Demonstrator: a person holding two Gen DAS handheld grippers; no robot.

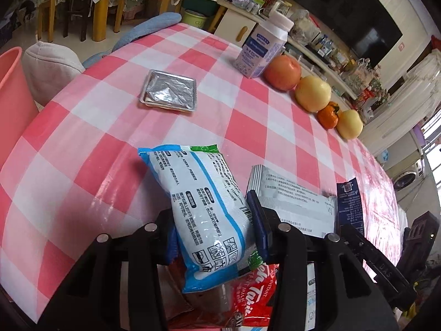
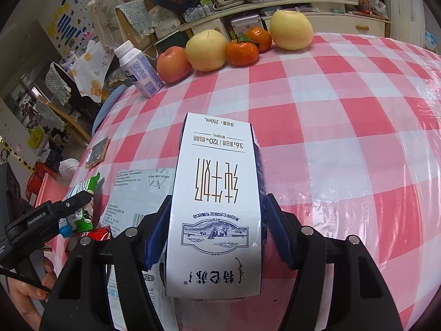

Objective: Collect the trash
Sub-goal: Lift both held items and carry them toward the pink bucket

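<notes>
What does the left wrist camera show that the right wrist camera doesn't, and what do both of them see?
Only the left wrist view shows the pink bin beside the table and the wet-wipes pack gripped full-on by the left gripper. Only the right wrist view shows the milk carton clamped in the right gripper, and a second tangerine. Both share the checked tablecloth, foil tray, small white bottle, red apple and flat grey sachet.
</notes>
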